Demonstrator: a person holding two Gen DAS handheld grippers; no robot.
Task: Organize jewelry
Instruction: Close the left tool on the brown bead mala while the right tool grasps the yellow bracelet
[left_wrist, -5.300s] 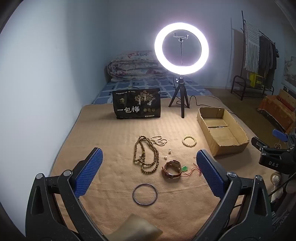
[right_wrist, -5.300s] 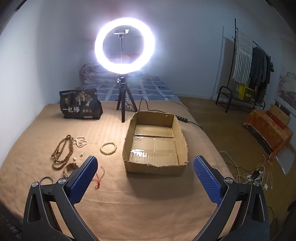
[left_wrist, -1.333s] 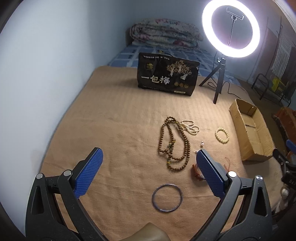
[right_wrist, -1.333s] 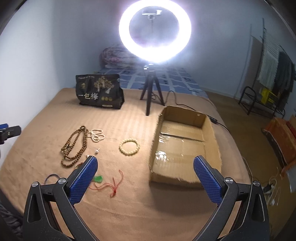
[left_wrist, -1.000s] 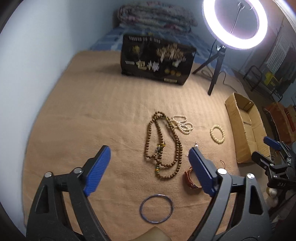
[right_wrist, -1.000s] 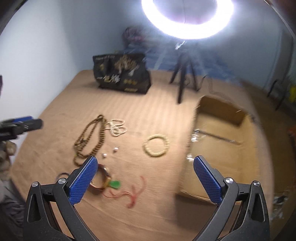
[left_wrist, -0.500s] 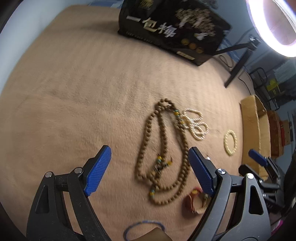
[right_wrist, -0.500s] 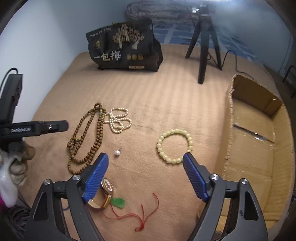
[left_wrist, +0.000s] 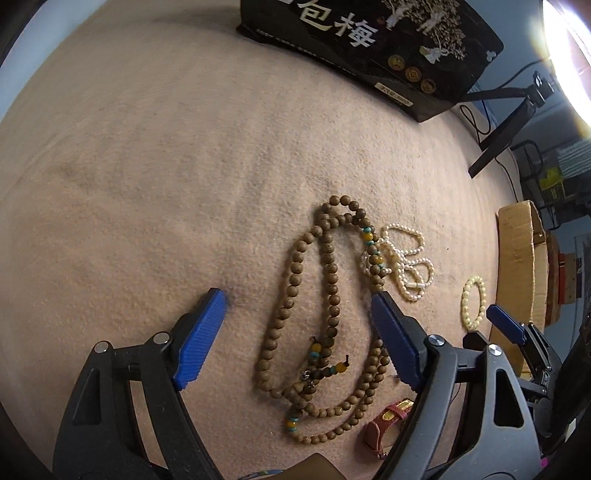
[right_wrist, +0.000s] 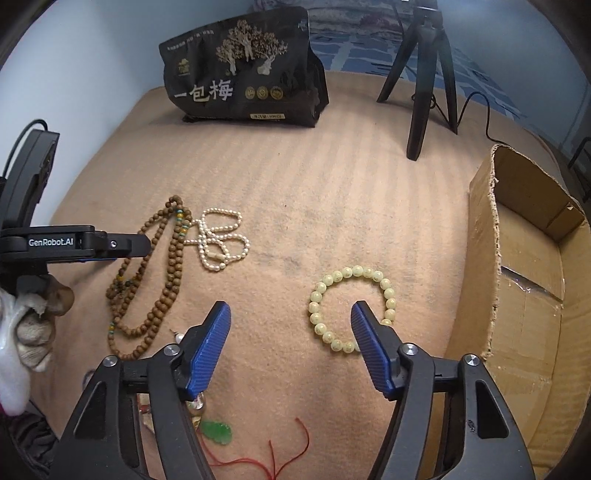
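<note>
A long brown wooden bead necklace (left_wrist: 325, 321) lies on the tan blanket, and my open left gripper (left_wrist: 295, 306) hovers low over it, fingers on either side. It also shows in the right wrist view (right_wrist: 162, 273). A white pearl strand (left_wrist: 406, 258) lies beside it (right_wrist: 218, 240). A pale green bead bracelet (right_wrist: 351, 306) lies near the cardboard box (right_wrist: 532, 266); my open right gripper (right_wrist: 290, 314) is low, its right finger over the bracelet's near edge. A red leather bracelet (left_wrist: 384, 424) and a green pendant on red cord (right_wrist: 219, 432) lie nearer.
A black snack bag (right_wrist: 243, 81) stands at the back of the blanket. A black tripod (right_wrist: 424, 74) with a cable stands right of it. The left gripper's finger (right_wrist: 92, 243) reaches in from the left in the right wrist view. A wall runs along the left.
Both grippers have dropped lower and moved forward. The left now straddles the brown necklace; the right has closed in on the green bracelet. Both jaws have narrowed a little but stay open.
</note>
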